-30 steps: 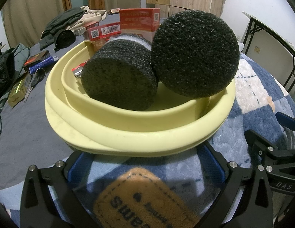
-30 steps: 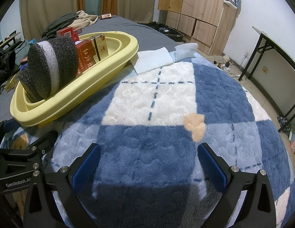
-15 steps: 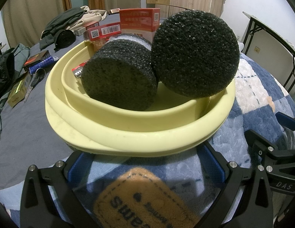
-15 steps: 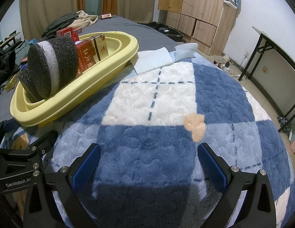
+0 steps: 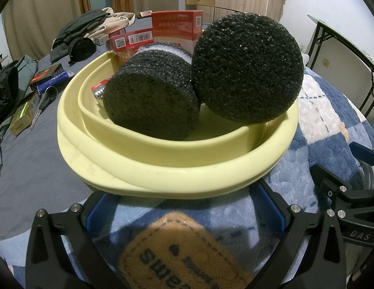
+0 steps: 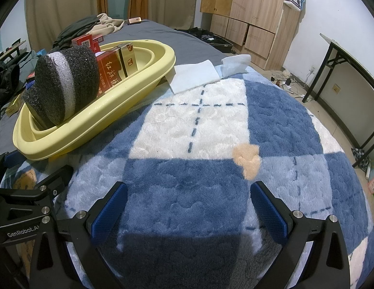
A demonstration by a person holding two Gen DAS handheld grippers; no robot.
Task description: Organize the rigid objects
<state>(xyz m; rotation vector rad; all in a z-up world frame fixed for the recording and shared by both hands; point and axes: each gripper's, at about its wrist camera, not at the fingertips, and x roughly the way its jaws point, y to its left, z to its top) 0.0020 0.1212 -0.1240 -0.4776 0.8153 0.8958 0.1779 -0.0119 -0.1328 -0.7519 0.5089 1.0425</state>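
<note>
Two black foam cylinders [image 5: 150,106] [image 5: 247,69] lie tilted against each other inside the yellow tub [image 5: 163,168], with red boxes [image 5: 177,26] standing behind them at the tub's far end. The tub sits on a blue-and-white checked blanket [image 6: 211,132]. The left gripper [image 5: 184,207] rests just before the tub's near rim, its fingers wide apart and empty. The right gripper [image 6: 187,202] sits beside the tub over bare blanket, fingers likewise wide. Beyond the tub lie what look like dark clothes [image 5: 78,33].

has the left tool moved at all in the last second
No. In the left wrist view the left tool sits in the same spot against the yellow basin and the orange rug patch.
</note>
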